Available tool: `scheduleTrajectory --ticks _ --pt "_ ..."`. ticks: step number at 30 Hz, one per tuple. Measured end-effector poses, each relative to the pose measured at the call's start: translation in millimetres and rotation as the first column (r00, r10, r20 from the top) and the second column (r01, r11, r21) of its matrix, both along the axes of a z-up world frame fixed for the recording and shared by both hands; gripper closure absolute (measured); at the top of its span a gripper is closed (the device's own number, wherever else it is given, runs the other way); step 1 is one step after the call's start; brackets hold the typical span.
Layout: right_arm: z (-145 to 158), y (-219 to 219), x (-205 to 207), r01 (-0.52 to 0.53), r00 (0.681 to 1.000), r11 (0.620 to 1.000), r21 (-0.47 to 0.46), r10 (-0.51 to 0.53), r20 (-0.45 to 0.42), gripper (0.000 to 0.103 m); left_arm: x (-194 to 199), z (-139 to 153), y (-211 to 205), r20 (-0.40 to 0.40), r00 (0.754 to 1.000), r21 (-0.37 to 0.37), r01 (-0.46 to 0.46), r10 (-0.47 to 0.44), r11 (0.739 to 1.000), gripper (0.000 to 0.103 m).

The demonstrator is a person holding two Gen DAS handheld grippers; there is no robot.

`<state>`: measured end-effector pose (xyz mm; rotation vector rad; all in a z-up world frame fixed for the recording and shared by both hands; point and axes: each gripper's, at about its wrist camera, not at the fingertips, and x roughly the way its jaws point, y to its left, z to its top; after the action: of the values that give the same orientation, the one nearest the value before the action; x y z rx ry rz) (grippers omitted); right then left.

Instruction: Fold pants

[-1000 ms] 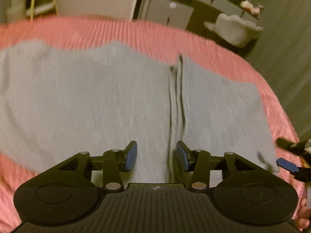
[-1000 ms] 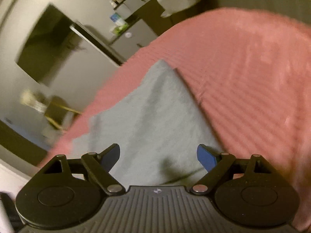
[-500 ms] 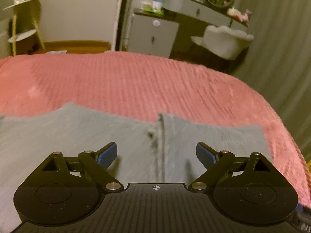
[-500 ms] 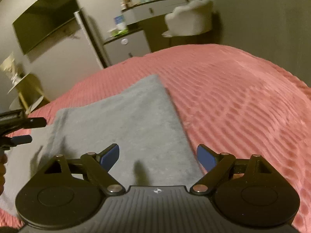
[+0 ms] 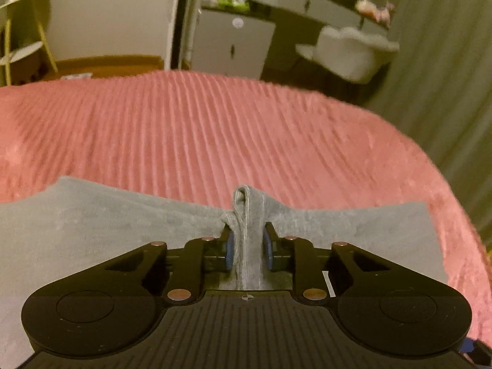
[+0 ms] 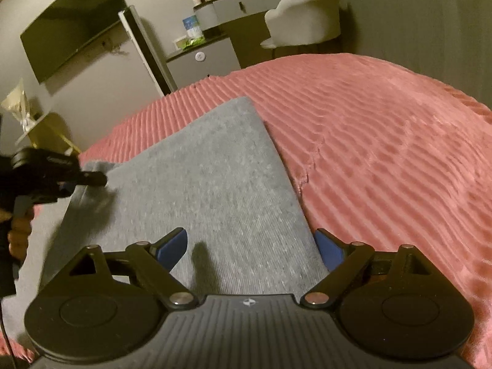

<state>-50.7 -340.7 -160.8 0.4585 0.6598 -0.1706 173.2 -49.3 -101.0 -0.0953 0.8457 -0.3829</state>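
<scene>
Grey pants (image 5: 107, 224) lie flat on a pink ribbed bedspread (image 5: 233, 135). In the left wrist view my left gripper (image 5: 247, 246) is shut on a raised fold of the pants, pinched between the blue pads. In the right wrist view my right gripper (image 6: 250, 246) is open, hovering low over the pants (image 6: 209, 178) near their right edge, holding nothing. The left gripper also shows at the far left of the right wrist view (image 6: 92, 180), its tips on the cloth.
The bedspread (image 6: 384, 141) stretches far and right. Beyond the bed stand a white cabinet (image 5: 230, 43), a dresser with a round mirror, a white chair (image 6: 304, 18), a wall-mounted TV (image 6: 70, 21) and a yellow chair (image 5: 24, 30).
My left gripper went from open above the pants' seam to shut on a pinched fold of it. My right gripper stayed open and moved slightly closer over the pants.
</scene>
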Motion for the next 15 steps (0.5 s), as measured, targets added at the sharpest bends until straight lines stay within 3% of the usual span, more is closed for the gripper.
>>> scheduleTrajectory --ticks 2,4,6,10,15 --pt "0 -2 0 0.002 1.000 1.000 0.004 -0.002 -0.005 0.014 -5 2 5 0.050 0.999 0.008 0.006 -0.006 1.000 0.080" --pt "-2 1 1 -0.005 1.000 1.000 -0.009 0.005 -0.026 0.014 9 -16 3 -0.015 1.000 0.111 -0.016 0.018 0.994 0.080" --pt "-1 5 1 -0.018 0.999 0.999 -0.043 0.017 -0.036 0.014 12 -23 9 -0.037 0.999 0.079 -0.034 0.037 0.996 0.075" --pt "0 9 -3 -0.015 0.999 0.997 -0.081 0.011 -0.047 0.014 -2 -1 18 -0.003 0.996 0.085 -0.086 0.087 0.993 0.060" --pt "-3 17 2 -0.029 0.995 0.989 -0.143 0.014 -0.103 0.012 -25 20 42 0.052 0.993 0.197 -0.112 0.104 0.974 0.061"
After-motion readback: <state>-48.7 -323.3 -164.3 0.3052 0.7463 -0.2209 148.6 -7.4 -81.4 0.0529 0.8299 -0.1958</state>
